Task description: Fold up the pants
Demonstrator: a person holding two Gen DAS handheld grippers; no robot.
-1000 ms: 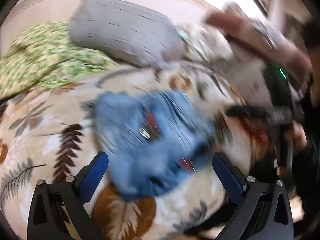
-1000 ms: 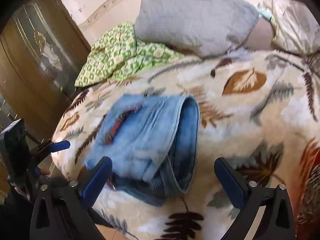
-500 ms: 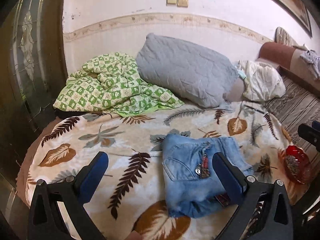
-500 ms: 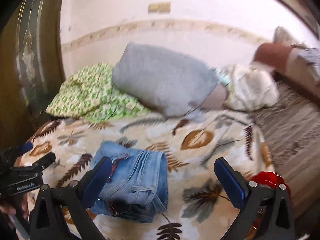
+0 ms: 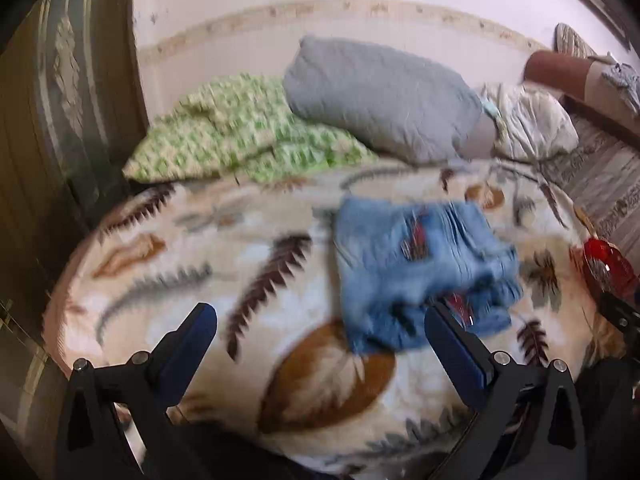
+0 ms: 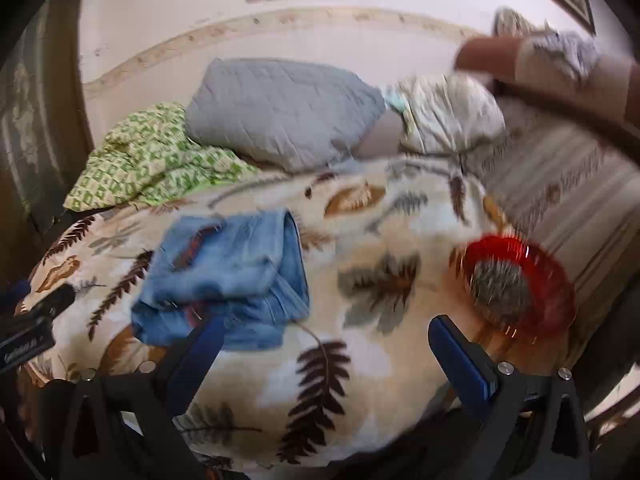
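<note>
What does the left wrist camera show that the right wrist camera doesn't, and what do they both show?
Only the left wrist view shows the left gripper, its jaws wide open and empty, from behind, with much of the dark door panel on the left.

Only the right wrist view shows the right gripper, also open and empty, and the inside of the red bowl, which holds something grey and blurred.

Both show the folded jeans lying on the leaf-print blanket, with the grey pillow and green checked quilt behind.
</note>
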